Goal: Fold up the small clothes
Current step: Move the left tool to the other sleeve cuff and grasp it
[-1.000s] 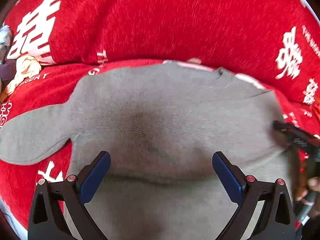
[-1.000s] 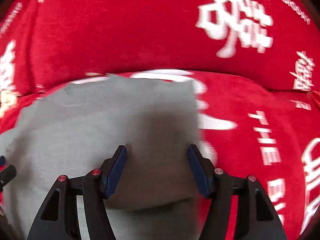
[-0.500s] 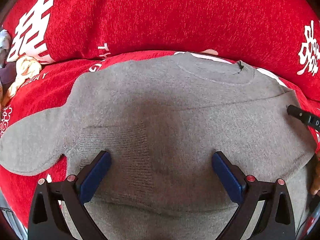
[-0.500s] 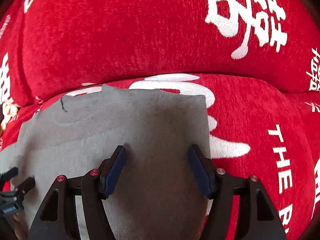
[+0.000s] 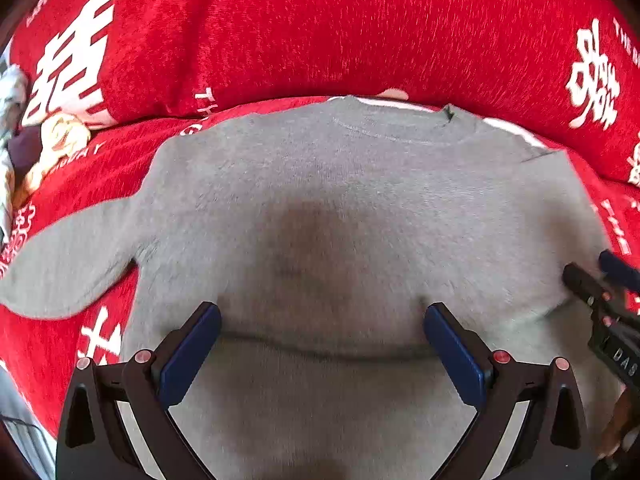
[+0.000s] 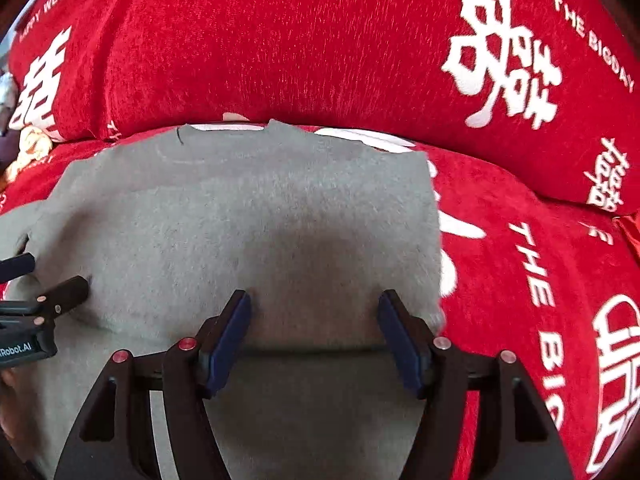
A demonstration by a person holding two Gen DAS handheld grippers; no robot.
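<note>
The gray sweater [image 5: 340,208] lies flat on the red sofa [image 5: 320,32], its neck by the back cushion. One sleeve sticks out to the side. The left gripper [image 5: 322,344] and right gripper [image 6: 314,330] hang over it, fingers spread wide, holding nothing.

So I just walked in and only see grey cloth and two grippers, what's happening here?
A person is folding a small grey sweater laid on a red cover. One sleeve side is already folded in; the other sleeve lies spread out. The left gripper and right gripper hover open over the sweater, holding nothing.
</note>
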